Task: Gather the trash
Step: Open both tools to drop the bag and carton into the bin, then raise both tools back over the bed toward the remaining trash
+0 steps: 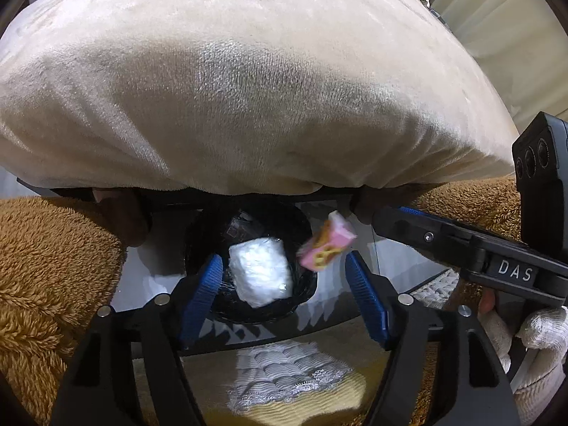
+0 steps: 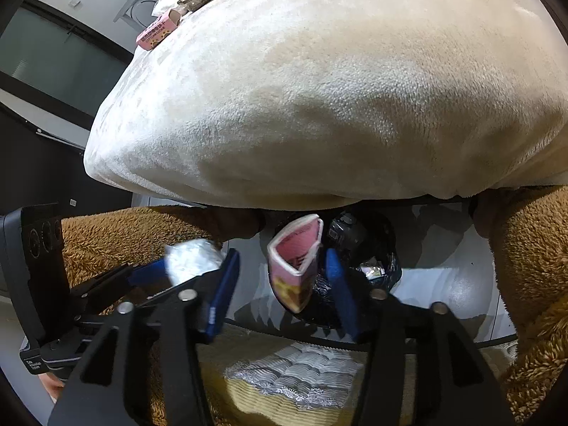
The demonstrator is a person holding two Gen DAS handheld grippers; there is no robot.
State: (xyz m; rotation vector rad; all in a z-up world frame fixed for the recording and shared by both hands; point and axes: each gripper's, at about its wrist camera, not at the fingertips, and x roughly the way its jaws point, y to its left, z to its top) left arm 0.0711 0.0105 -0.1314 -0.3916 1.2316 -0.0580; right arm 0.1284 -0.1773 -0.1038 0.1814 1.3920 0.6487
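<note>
1. Left wrist view: the wad [image 1: 261,271], white crumpled paper or film, sits between the left gripper's [image 1: 283,258] wide-spread pads, seemingly touching neither, directly over the black-lined bin [image 1: 301,227].
2. The pink box [image 2: 294,259], a small carton with its end open, lies between the right gripper's [image 2: 282,254] wide-open jaws, nearer the right pad, above the same bin. It is blurred, probably loose.
3. Both look light. The wad is soft and squashes anywhere. The box is thin card, so pinch its flat faces gently.
4. Both grippers angle downward side by side at the bin, below the cream blanket's [image 2: 319,88] edge.
5. Another box [image 2: 156,33] waits on the blanket.
</note>
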